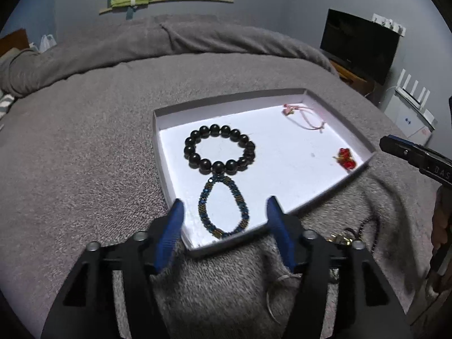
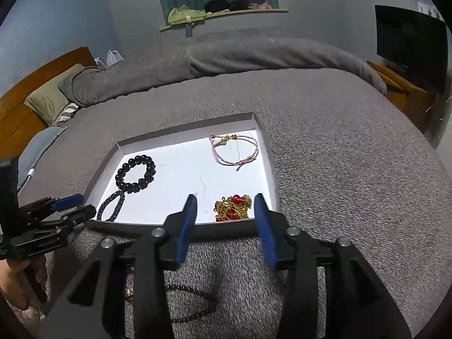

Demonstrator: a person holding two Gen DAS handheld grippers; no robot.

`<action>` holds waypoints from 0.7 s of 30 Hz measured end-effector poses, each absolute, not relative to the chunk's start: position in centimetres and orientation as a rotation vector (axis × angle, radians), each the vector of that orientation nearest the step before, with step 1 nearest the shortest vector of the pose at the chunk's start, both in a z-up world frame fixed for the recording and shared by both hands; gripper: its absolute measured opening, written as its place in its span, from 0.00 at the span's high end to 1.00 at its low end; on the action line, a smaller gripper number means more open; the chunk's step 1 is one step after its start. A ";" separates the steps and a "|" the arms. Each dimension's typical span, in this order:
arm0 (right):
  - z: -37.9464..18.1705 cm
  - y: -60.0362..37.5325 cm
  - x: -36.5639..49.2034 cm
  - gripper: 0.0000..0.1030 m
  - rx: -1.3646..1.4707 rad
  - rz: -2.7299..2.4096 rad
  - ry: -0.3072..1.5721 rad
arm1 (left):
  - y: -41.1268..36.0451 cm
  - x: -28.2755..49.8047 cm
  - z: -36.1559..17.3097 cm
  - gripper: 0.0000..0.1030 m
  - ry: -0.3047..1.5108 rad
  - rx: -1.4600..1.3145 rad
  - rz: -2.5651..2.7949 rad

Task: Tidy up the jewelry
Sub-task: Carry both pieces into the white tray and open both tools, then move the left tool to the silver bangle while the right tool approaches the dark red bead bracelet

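Note:
A white shallow box lid (image 1: 282, 96) (image 2: 186, 130) lies on the grey bed. In it are a black bead bracelet (image 1: 195, 138) (image 2: 123, 181), a blue and gold beaded bracelet (image 1: 204, 214) (image 2: 118, 206), a pink cord bracelet (image 1: 305, 118) (image 2: 254, 147) and a red and gold piece (image 1: 345, 160) (image 2: 233, 207). My left gripper (image 1: 224, 206) is open and empty, astride the blue bracelet at the lid's near edge. My right gripper (image 2: 226, 200) is open and empty, just above the red and gold piece. A dark bead chain (image 2: 197, 305) lies on the blanket below the right gripper.
A gold clasp and a metal ring (image 1: 343, 238) lie on the blanket beside the lid. A folded grey duvet (image 1: 169, 45) runs along the back of the bed. A monitor on a wooden stand (image 1: 358, 45) is at the right, a wooden headboard (image 2: 25, 93) at the left.

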State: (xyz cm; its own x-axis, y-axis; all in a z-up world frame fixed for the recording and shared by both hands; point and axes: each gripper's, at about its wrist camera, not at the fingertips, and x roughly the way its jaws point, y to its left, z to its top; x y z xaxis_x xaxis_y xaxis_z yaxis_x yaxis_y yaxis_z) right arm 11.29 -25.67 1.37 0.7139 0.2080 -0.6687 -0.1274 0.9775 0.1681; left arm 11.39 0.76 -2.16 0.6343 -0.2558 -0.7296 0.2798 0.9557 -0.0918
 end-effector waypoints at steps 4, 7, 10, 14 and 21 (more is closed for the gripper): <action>1.7 -26.2 9.7 0.33 0.107 0.173 0.747 | 1.0 9.7 -1.6 0.22 0.816 0.044 -0.277; 1.8 -26.2 8.4 0.21 0.077 0.164 0.741 | 1.2 8.5 -1.5 0.16 0.823 0.051 -0.263; 1.7 -26.2 7.1 0.11 0.048 0.156 0.739 | 1.4 7.3 -1.3 0.12 0.814 0.089 -0.237; 1.9 -26.4 5.3 0.05 0.029 0.149 0.728 | 1.8 5.5 -0.7 0.10 0.795 0.115 -0.214; 1.8 -26.5 3.0 0.05 0.007 0.135 0.728 | 1.9 2.7 -0.5 0.09 0.784 0.127 -0.216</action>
State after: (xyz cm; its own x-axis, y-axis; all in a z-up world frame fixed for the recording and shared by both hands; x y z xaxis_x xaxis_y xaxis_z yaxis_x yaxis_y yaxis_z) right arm 3.00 -26.48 1.82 0.7380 0.1250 -0.6631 -0.1201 0.9913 0.0532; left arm 2.72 1.94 -0.51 0.6880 -0.1455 -0.7110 0.2392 0.9704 0.0329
